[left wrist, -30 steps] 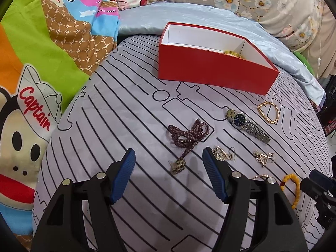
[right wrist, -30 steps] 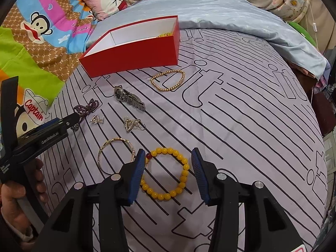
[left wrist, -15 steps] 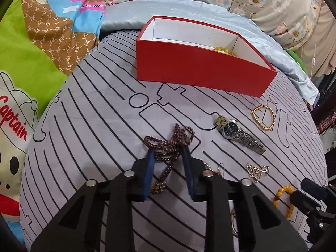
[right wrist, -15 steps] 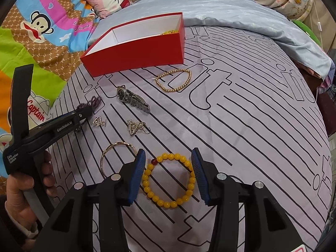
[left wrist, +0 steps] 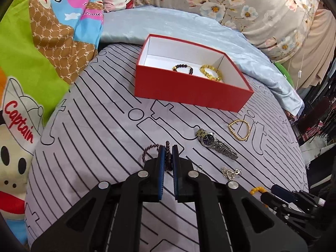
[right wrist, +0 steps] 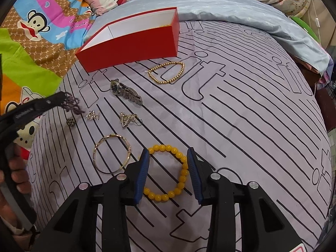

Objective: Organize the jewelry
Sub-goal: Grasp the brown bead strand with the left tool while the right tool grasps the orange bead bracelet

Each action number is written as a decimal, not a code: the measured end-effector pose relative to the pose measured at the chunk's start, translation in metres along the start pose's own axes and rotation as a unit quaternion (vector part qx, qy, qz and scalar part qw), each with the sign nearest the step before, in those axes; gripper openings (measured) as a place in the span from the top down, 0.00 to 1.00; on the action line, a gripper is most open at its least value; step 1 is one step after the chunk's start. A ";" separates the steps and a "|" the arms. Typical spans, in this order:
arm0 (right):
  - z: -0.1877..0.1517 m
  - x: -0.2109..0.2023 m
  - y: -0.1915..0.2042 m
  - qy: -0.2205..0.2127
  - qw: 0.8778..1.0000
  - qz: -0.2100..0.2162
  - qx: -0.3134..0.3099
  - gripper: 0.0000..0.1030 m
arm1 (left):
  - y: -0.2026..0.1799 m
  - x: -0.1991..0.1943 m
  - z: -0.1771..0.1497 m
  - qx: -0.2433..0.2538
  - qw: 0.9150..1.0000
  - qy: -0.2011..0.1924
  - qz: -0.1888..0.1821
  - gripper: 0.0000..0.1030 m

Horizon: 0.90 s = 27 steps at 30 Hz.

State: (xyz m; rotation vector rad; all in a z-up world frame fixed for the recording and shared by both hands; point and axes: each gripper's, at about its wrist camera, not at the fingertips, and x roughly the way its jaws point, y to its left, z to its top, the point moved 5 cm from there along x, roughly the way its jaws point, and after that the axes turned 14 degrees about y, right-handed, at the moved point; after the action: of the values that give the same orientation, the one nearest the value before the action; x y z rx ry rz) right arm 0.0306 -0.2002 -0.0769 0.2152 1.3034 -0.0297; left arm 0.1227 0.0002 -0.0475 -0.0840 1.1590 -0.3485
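Note:
My left gripper (left wrist: 167, 150) is shut on the dark purple bead necklace (left wrist: 150, 149), which hangs from its fingers above the bed; it also shows in the right wrist view (right wrist: 72, 105), with its pendant (right wrist: 71, 122) low near the cloth. The red box (left wrist: 193, 92) ahead holds a dark bead bracelet (left wrist: 182, 68) and a yellow bead bracelet (left wrist: 211, 74). My right gripper (right wrist: 168, 157) is open, its fingers straddling the yellow bead bracelet (right wrist: 181, 170) lying on the bed.
On the striped grey cloth (right wrist: 241, 115) lie a metal watch (right wrist: 126, 93), a gold bead bracelet (right wrist: 167, 72), a thin gold bangle (right wrist: 111, 156) and two small silver pieces (right wrist: 128, 118). Pillows and a blue quilt (left wrist: 189, 27) lie behind the box.
My left gripper closed on the purple necklace and lifted it, moving toward the red box. My right gripper moved forward over the yellow bracelet, still open.

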 end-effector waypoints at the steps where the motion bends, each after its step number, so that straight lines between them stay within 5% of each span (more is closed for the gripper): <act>1: -0.001 0.001 -0.002 0.002 1.000 -0.001 0.002 0.67 | 0.001 -0.004 -0.001 0.000 1.000 -0.002 -0.002 0.94; 14: -0.005 0.013 -0.007 0.011 1.000 -0.012 0.004 0.78 | 0.012 -0.041 -0.025 0.004 1.000 -0.005 -0.003 0.94; 19: -0.003 0.015 -0.008 0.010 1.000 -0.017 0.004 0.93 | 0.013 -0.039 -0.035 0.003 1.000 0.008 -0.004 0.94; 27: -0.002 0.009 -0.008 0.004 1.000 0.002 0.015 0.93 | 0.004 -0.036 -0.037 0.013 1.000 0.011 -0.009 0.94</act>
State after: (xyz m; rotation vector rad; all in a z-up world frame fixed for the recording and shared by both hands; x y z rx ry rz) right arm 0.0298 -0.2073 -0.0867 0.2435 1.3104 -0.0440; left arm 0.0773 0.0190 -0.0317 -0.0688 1.1768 -0.3813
